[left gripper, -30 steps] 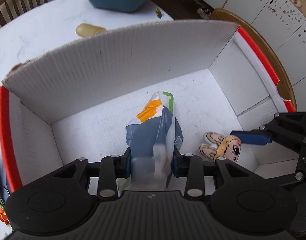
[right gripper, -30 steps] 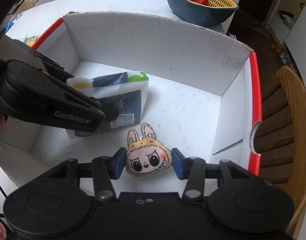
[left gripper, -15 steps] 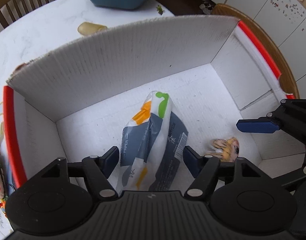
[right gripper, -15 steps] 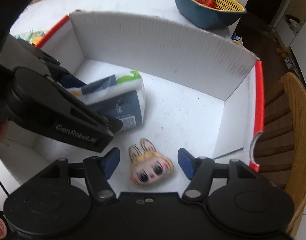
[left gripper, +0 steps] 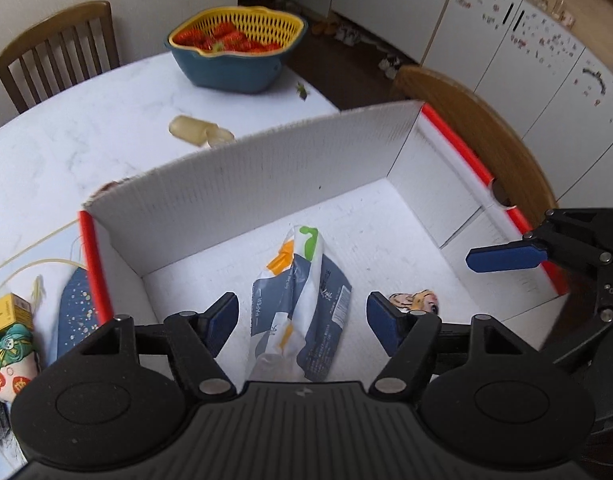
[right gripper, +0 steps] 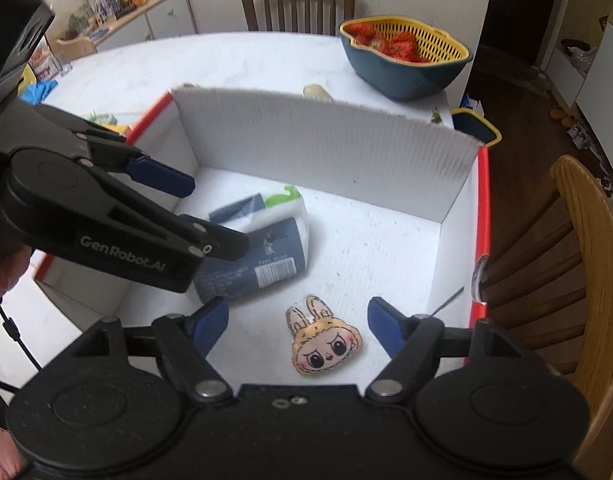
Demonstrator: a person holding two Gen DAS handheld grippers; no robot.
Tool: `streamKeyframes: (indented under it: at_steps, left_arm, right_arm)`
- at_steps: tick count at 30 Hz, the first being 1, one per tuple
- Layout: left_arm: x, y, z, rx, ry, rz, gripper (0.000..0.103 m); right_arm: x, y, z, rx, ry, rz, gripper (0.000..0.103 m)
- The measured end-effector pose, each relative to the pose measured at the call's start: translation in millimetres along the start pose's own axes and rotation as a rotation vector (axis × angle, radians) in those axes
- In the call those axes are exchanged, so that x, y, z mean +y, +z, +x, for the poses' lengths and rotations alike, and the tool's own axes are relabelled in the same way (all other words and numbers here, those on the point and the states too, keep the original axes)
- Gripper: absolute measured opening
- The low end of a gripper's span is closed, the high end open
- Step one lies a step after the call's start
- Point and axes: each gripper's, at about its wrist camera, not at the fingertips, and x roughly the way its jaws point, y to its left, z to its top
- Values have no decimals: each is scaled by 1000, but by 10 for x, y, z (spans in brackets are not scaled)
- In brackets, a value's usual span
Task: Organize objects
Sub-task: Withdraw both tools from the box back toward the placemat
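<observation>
A white cardboard box with red edges point(left gripper: 266, 184) stands on the white table point(left gripper: 66, 140). A blue and white tissue pack point(left gripper: 302, 300) lies on the box floor; it also shows in the right wrist view point(right gripper: 262, 252). A flat bunny-face toy point(right gripper: 324, 340) lies beside it, partly hidden in the left wrist view point(left gripper: 416, 300). My left gripper point(left gripper: 302, 324) is open and empty above the pack. My right gripper point(right gripper: 298, 326) is open and empty above the toy.
A blue bowl with a yellow strainer of strawberries point(left gripper: 234, 52) stands at the table's far side. A pale object point(left gripper: 194, 130) lies behind the box. Small packets point(left gripper: 10, 332) lie left of the box. Wooden chairs point(right gripper: 586, 264) stand around the table.
Both grippers opened and let go: the tissue pack and the bunny toy dropped onto the box floor. Both grippers then rose up and back from the box.
</observation>
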Motion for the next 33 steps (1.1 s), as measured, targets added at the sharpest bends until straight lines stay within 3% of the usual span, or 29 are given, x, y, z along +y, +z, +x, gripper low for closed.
streamKeyframes:
  at_steps: [11,14,20,33]
  left_arm:
    - [117,-147,-635,-138,-51,0,70]
    - [165,-200,-795,-171,-54,6,79]
    - [311,-349,-1082,-223,-49,26,80]
    - [995,-717,-1649,-326,-6,-42,88]
  right_arm:
    - [181,-15,-394,-120,18,70,85]
    - [295,-24,-481,-155,16,81,90]
    - [540,-38,-599,-201,3,107,93]
    - [1144,38,-726,-297,-5,197,96]
